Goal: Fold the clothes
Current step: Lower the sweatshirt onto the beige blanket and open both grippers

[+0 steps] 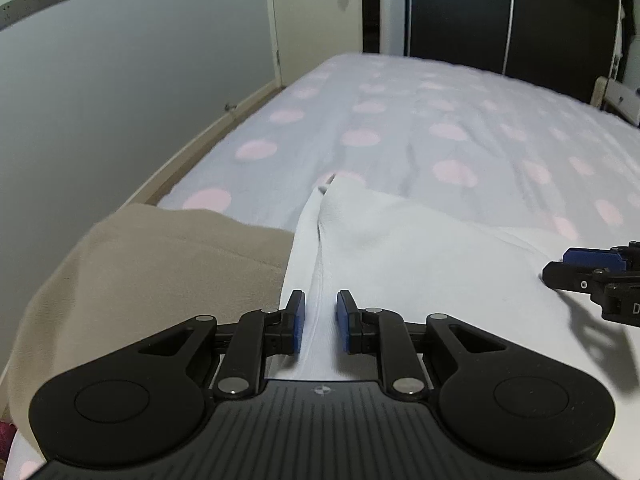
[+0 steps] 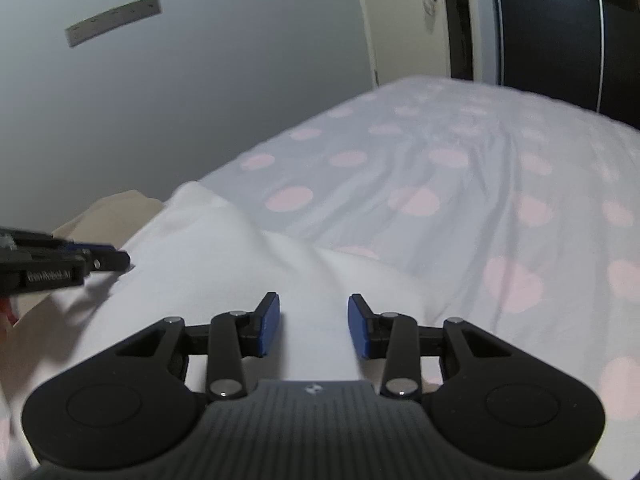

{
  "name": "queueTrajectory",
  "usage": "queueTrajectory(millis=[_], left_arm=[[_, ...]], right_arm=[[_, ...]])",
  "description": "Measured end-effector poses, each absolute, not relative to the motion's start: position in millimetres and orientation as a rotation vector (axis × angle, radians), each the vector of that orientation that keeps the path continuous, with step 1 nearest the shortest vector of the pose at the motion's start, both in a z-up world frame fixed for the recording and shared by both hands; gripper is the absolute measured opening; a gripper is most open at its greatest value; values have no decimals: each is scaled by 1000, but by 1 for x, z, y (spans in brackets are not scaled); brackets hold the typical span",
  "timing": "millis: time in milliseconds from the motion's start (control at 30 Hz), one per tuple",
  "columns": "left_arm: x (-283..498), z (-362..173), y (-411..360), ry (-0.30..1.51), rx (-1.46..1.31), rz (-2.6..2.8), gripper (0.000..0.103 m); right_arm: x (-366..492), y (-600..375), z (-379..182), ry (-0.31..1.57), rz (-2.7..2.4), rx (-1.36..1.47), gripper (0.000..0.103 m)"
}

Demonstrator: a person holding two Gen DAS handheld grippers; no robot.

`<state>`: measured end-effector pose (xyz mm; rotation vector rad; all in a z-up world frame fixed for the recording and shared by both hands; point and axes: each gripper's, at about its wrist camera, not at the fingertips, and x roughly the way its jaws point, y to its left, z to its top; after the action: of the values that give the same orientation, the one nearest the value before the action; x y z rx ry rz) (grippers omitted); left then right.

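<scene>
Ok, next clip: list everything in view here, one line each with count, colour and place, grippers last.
white garment: 1, white, spread on the near part of the bed, a ridge of it running between the left gripper's pads
beige garment: 1, beige, on the bed's near left edge, beside the white one
bed cover: 1, pale lilac with pink dots, wrinkled, reaching to the far end
wall: 1, grey, left of the bed
wall strip: 1, light grey, high on the wall
door: 1, cream, past the bed's far left corner
left gripper: 1, black with blue pads, pads pressing the fabric ridge
right gripper: 1, black with blue pads, jaws apart over the white garment
</scene>
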<state>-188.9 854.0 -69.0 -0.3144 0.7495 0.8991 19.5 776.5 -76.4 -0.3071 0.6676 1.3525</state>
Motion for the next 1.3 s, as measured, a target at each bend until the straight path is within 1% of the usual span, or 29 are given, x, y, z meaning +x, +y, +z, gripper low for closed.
queueTrajectory(millis=[200, 300, 367, 400, 500, 633, 833, 900, 933, 967, 1033, 1067, 1133, 1167, 1200, 1267, 1300], left_arm=[[-222, -44, 806, 742, -255, 836, 16], [-231, -52, 793, 799, -235, 835, 14], [-234, -65, 793, 839, -255, 859, 9], [-237, -71, 795, 846, -270, 865, 8], [-238, -86, 799, 847, -298, 871, 7], [-240, -97, 801, 830, -323, 878, 7], [-244, -79, 792, 797, -381, 913, 7], [-251, -65, 777, 750, -384, 910, 12], [-254, -57, 768, 725, -379, 908, 13], [-257, -49, 757, 703, -375, 906, 15], [-262, -31, 736, 671, -372, 908, 18], [-264, -22, 725, 662, -372, 913, 21], [-267, -4, 702, 638, -368, 927, 27], [-268, 4, 690, 632, -356, 936, 34], [-268, 13, 677, 630, -340, 947, 44], [-268, 28, 651, 623, -295, 972, 53], [-269, 34, 637, 620, -277, 986, 54]], right_arm=[[-2, 719, -52, 615, 1424, -352, 41], [-15, 706, -60, 626, 1466, -406, 41], [-24, 702, -71, 637, 1476, -446, 42], [-29, 702, -78, 641, 1474, -466, 42], [-35, 707, -96, 663, 1460, -499, 42], [-38, 712, -100, 671, 1446, -510, 42], [-37, 705, -81, 709, 1411, -469, 42], [-39, 693, -70, 697, 1417, -431, 43], [-42, 686, -63, 674, 1422, -433, 48], [-44, 679, -56, 663, 1427, -438, 50], [-49, 664, -41, 644, 1440, -447, 50], [-52, 656, -33, 635, 1449, -451, 50], [-59, 637, -18, 622, 1462, -459, 50], [-64, 627, -10, 616, 1468, -466, 51], [-68, 617, -3, 610, 1471, -478, 52], [-78, 597, 11, 596, 1471, -504, 59], [-83, 588, 18, 590, 1467, -512, 63]])
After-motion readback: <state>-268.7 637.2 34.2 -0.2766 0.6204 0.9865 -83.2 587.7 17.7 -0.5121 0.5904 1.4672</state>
